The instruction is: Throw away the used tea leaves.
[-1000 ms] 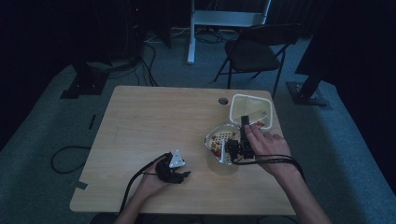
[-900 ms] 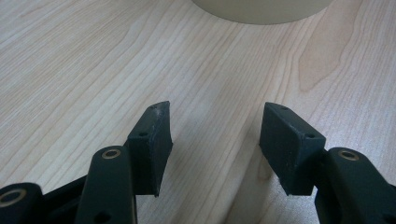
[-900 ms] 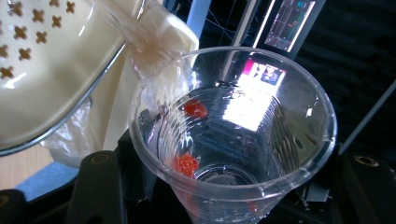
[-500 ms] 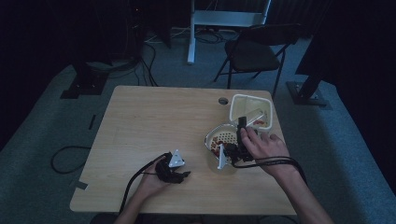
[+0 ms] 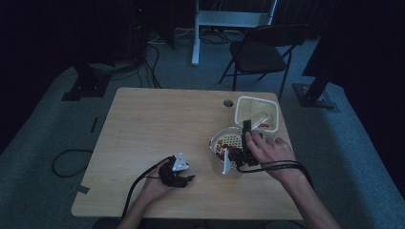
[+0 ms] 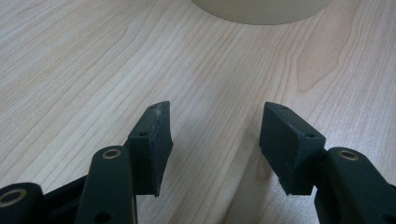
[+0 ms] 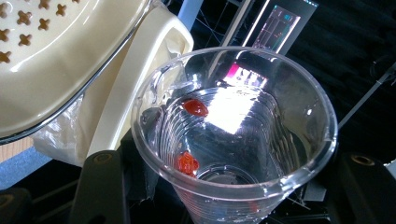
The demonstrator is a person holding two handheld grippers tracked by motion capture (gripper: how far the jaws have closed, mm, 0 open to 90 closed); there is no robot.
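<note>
Clear plastic cup (image 7: 233,135): thin-walled, light, likely crushable and slick; best gripped low on the wall. Clamped in right gripper (image 5: 237,156) beside the perforated strainer bowl (image 5: 227,141), two red pieces inside. Left gripper (image 6: 215,140): jaws apart, empty, over table (image 5: 157,119).

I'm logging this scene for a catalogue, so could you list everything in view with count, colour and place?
Table: one, light wood, centre of the high view.
Clear plastic cup: one, transparent, clamped in the right tongs, tipped toward the tub.
Red bits: two, red, stuck inside the cup.
Strainer bowl: one, cream with cross-shaped holes, right side of the table.
Tub: one, cream, far right corner of the table.
Folding chair: one, dark, behind the table.
Left tongs: one, black, open, resting on the table near the front edge.
Right tongs: one, black, closed on the cup.
Hands: two, each holding one of the tongs.
</note>
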